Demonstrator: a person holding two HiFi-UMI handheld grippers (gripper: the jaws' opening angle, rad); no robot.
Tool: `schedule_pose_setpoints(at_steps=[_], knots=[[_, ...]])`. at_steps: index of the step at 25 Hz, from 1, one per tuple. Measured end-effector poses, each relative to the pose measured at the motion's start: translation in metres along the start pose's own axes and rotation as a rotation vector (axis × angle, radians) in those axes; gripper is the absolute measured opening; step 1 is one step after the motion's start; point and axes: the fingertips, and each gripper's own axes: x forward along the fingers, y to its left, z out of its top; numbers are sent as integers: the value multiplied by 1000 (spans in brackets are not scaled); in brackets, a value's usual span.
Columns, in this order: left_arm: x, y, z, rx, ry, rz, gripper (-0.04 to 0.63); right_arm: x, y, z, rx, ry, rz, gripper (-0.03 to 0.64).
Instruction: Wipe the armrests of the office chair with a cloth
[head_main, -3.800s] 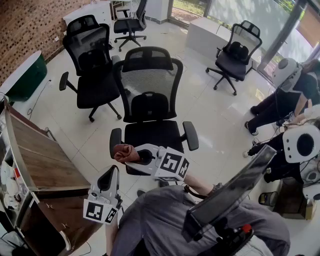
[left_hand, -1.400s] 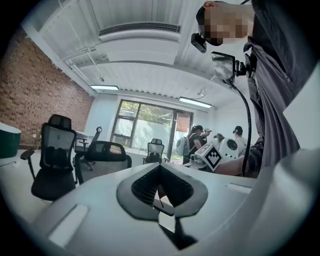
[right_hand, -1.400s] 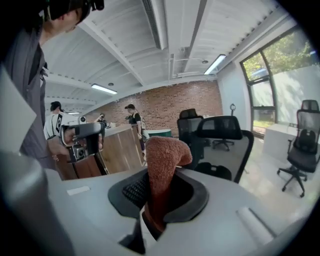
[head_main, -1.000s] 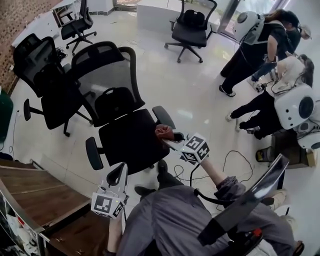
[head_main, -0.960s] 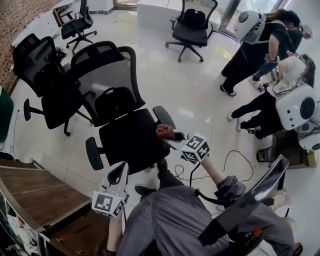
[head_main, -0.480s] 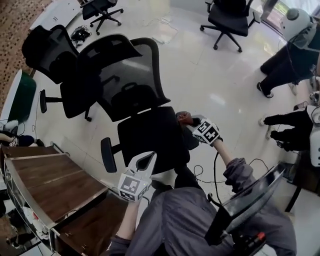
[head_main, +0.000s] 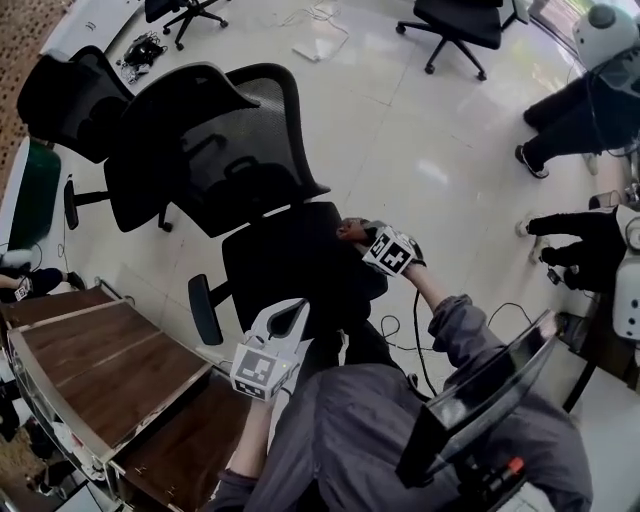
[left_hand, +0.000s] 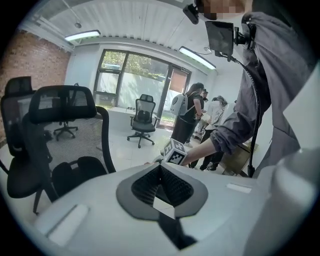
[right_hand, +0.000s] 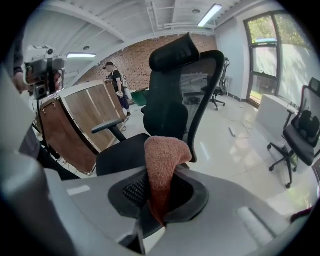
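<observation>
Right gripper (right_hand: 159, 197): jaws clenched on a reddish-brown terry cloth (right_hand: 163, 162), which stands up out of them and folds over at the top. The head view places the cloth at the right-hand edge of the black office chair's (head_main: 285, 265) seat; contact with an armrest cannot be confirmed. Left gripper (left_hand: 160, 180): jaws pressed together, nothing between them, held near the seat's front edge.

Your room is bright. Daylight comes in through the big windows (left_hand: 135, 70), and long ceiling lights (left_hand: 82, 36) glow too. The shiny white floor (head_main: 430, 130) throws back pale glare spots in your head view. All three pictures bend at the edges, and both gripper views go black in the corners. The cloth (right_hand: 162, 160) looks sharp up close. A blurred patch sits at the top of your left gripper view.
</observation>
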Motion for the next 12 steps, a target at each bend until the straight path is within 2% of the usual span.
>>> schedule_pose_setpoints(at_steps=[7,12], knots=[[5,-13,5,15,-23,-29,15,-54,90,-53,-20,46,88,57],[3,-8,9,23,-37,-23,15,-63,123,-70,3,65,135,57]])
